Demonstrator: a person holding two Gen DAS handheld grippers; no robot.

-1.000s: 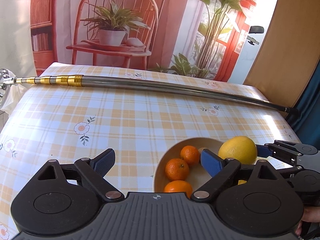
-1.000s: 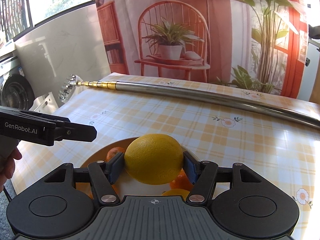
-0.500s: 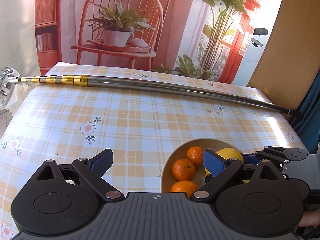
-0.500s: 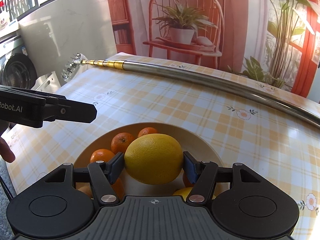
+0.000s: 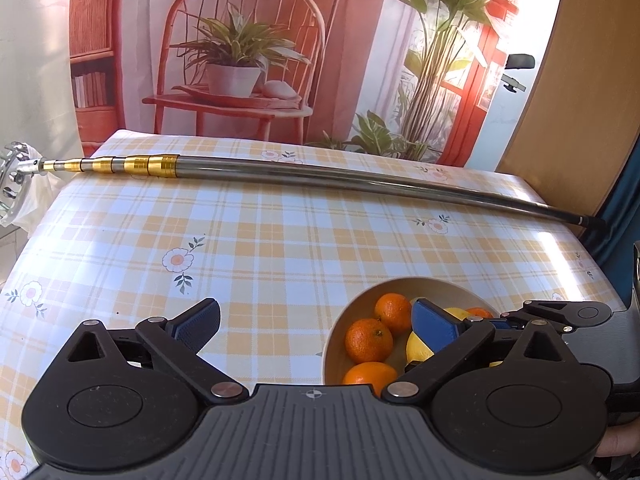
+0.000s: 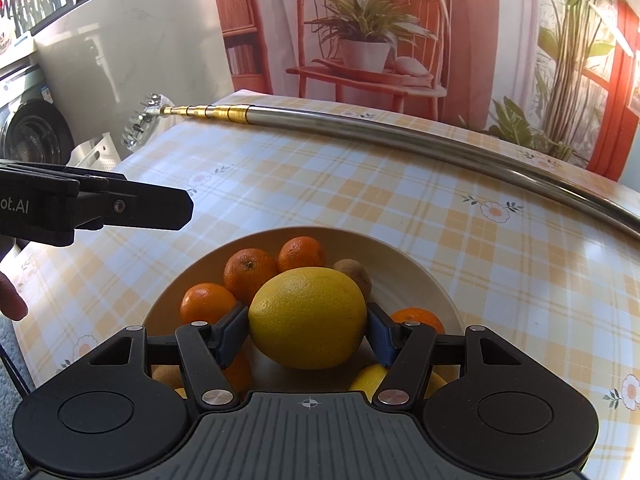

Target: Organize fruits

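The right gripper [image 6: 307, 330] has its fingers [image 6: 232, 334] pressed on either side of the big yellow citrus [image 6: 307, 317], holding it low over the bowl [image 6: 404, 268] (ready, I'd guess, to be set among the mandarins [image 6: 250, 270]). The left gripper [image 5: 316, 322] hangs spread wide and empty beside the bowl, over the checked counter [image 5: 280, 240], clear of the drop.

— Where does your left camera look from?
— Low over the table's near edge, left of the bowl [image 5: 334, 346], facing the pole [image 5: 360, 178] at the far side.
— And the right?
— Right above the bowl [image 6: 412, 268], very close, facing the same way. Both share the bowl, pole and checked cloth [image 5: 280, 248].
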